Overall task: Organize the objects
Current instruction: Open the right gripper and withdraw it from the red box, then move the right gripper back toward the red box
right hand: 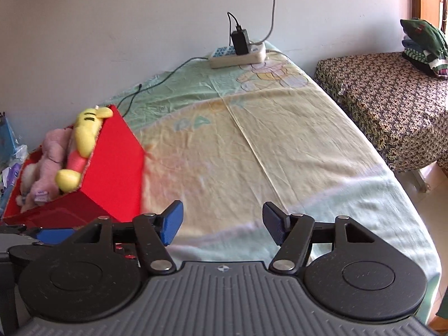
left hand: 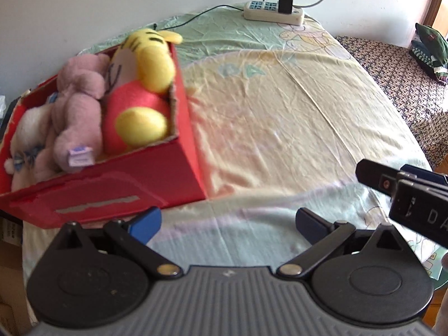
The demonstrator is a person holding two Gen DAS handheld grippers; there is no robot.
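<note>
Three plush toys (left hand: 84, 106) fill the red box (left hand: 156, 173); both grippers (left hand: 228, 224) (right hand: 222, 222) gape, unladen.

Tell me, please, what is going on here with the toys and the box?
A person holds two grippers over the bed, tidying soft toys. The left gripper and right gripper are both open and empty. The yellow toy, pink toy and a white one already lie in the red box.
</note>
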